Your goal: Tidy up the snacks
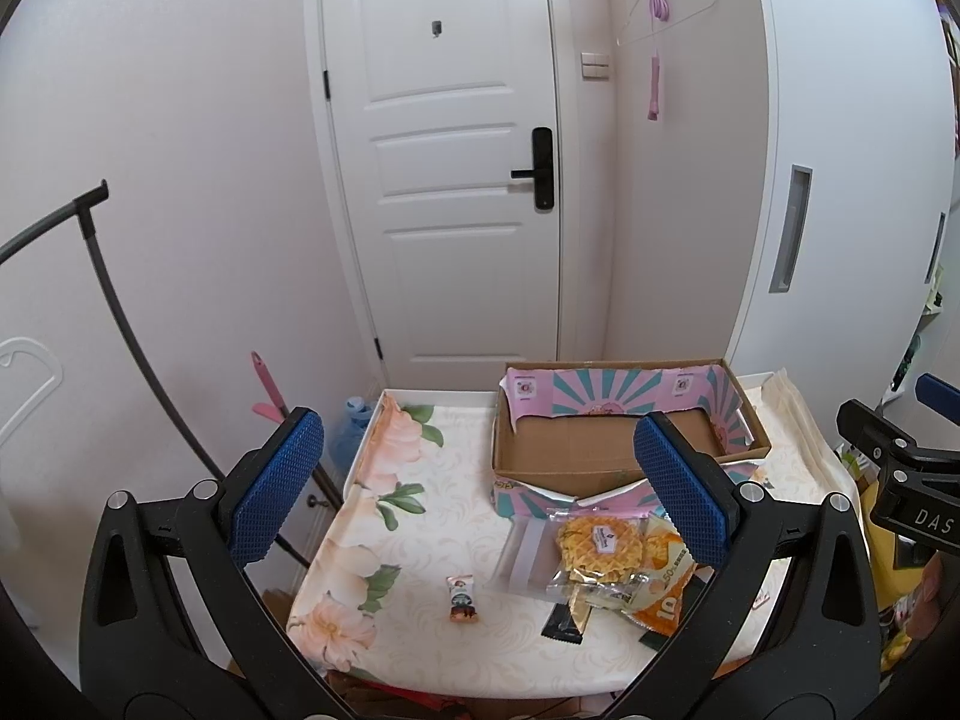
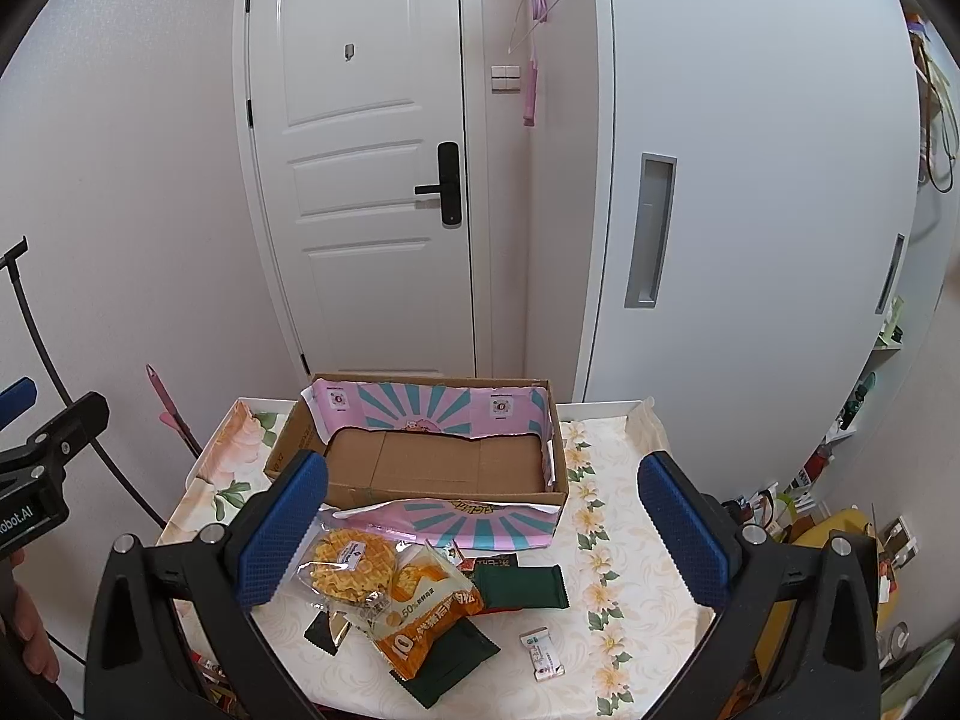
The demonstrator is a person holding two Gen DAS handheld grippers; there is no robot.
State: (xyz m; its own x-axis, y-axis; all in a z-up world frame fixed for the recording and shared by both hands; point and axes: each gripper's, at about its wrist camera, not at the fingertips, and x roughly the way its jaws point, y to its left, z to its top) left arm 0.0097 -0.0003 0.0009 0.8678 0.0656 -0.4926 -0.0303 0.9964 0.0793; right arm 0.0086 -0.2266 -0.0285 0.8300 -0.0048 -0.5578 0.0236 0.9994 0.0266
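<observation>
Above the near edge of the flower-patterned table [image 2: 624,546], both grippers are hovering side by side and pointing toward the white door [image 1: 444,180]. The left gripper [image 1: 480,492] is holding its blue-padded fingers [image 1: 276,480] spread wide with nothing between them, and the right gripper [image 2: 480,528] is doing the same, its pads well apart over the snack pile. In the right wrist view the left gripper's black frame is showing at the left edge, with part of the person's hand [image 2: 24,630] below it.

The cardboard box [image 2: 432,462] is sitting open at the back of the table, its pink-and-teal flaps folded out, and its brown floor is lying bare (only plain cardboard is showing inside).

The snacks are lying in front of the box, touching one another: a clear bag of yellow waffle crisps [image 2: 351,561], an orange packet [image 2: 420,612] overlapping it, and dark green packets [image 2: 528,585] partly under them. A small white candy wrapper [image 2: 543,654] is lying apart near the front edge, and a small brown snack bar [image 1: 462,599] is lying alone to the left of the pile.
</observation>
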